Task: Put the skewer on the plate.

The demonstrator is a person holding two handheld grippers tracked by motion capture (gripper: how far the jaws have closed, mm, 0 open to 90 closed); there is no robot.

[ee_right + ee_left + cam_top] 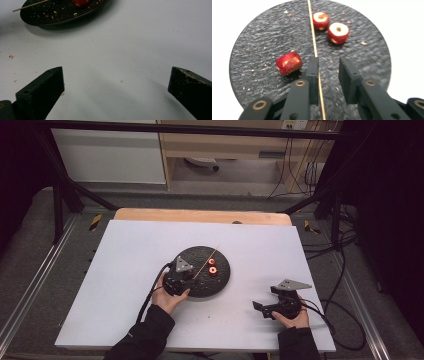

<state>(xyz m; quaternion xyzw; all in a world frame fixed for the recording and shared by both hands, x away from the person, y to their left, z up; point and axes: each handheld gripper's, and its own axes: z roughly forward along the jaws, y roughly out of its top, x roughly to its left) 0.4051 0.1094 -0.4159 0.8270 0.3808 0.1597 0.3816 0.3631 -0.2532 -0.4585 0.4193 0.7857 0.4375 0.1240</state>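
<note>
A round black plate (200, 256) lies mid-table with a thin wooden skewer (207, 259) across it and red fruit pieces (212, 270) beside the stick. In the left gripper view the skewer (312, 32) runs between the jaws of my left gripper (329, 62), against the left jaw, and the jaws stand apart. One red piece (289, 63) lies left of the jaws. Two cored pieces (321, 20) (338, 32) lie farther off. My right gripper (116, 71) hovers wide open over bare white table, right of the plate (45, 15).
The white board (125, 285) covers a wooden table. Crumbs dot the plate (262, 37) and the nearby surface. Black cables trail from both grippers toward the right edge. A metal frame surrounds the table.
</note>
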